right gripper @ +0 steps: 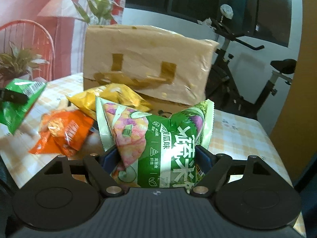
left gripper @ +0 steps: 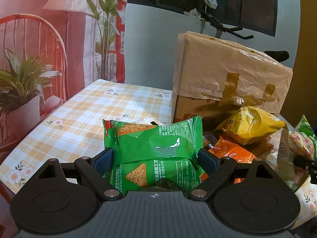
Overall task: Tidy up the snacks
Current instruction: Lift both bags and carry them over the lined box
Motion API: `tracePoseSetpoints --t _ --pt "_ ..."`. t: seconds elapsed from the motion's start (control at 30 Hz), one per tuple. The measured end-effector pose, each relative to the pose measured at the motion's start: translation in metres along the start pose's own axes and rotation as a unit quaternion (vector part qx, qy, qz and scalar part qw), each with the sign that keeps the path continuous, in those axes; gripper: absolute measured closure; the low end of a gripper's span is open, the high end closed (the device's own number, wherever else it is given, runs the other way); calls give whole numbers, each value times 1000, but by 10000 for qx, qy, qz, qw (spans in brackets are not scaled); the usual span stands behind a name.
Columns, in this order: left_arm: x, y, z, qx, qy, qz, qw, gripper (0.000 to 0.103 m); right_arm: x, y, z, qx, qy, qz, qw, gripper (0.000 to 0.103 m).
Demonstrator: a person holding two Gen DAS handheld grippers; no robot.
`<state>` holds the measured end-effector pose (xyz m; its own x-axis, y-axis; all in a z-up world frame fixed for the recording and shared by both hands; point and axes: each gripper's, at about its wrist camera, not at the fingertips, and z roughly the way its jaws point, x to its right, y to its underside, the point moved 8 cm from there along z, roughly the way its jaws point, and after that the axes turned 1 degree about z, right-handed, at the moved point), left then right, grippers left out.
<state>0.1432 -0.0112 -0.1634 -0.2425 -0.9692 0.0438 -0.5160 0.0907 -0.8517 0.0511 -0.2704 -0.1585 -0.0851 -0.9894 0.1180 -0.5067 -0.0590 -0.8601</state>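
The left gripper (left gripper: 156,157) pinches a shiny green bag of triangle chips (left gripper: 154,148); the bag's bottom end is hidden behind the gripper body, and its long side points away, up off the checked yellow tablecloth (left gripper: 79,119). The right gripper (right gripper: 156,156) squeezes a crumpled green and pink snack bag (right gripper: 154,134), standing upright, its bottom also hidden.

Glossy plastic film is seen on the green corn-chip bag (left gripper: 156,148), the green-and-pink rice-snack bag (right gripper: 158,136), the yellow bag (left gripper: 251,127) and the orange packets (right gripper: 65,132). The cardboard box (left gripper: 227,73) is wrapped in crinkled, shiny beige plastic, fastened with brown tape. The checked tablecloth (left gripper: 79,115) looks smooth. Matt black plastic and metal pins are shown on the left gripper (left gripper: 156,158).
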Motion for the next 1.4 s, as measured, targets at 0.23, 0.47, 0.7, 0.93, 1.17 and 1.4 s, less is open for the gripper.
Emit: tracePoseSetpoints --t 0.23,0.47,0.7,0.93,1.17,1.4 --pt "-3 -8 -6 144 -35 -59 9999 11 13 1 -7 29 159 96 9998 22" --pt "-12 -34 -21 522 -159 -119 9984 11 18 -26 -20 422 166 130 9989 22" --pt "-18 -62 -32 890 -162 -141 9958 10 17 -57 -27 816 172 -12 9965 21" --pt "-17 -80 -31 953 -188 -137 9952 9 17 -87 -30 1156 154 -170 9930 21" --pt "-12 -101 -20 911 -106 -99 9957 9 17 -115 -26 1376 66 -227 9902 21" --pt "-3 -125 -5 918 -11 -45 9958 9 20 -145 -18 1536 -3 -232 9879 21"
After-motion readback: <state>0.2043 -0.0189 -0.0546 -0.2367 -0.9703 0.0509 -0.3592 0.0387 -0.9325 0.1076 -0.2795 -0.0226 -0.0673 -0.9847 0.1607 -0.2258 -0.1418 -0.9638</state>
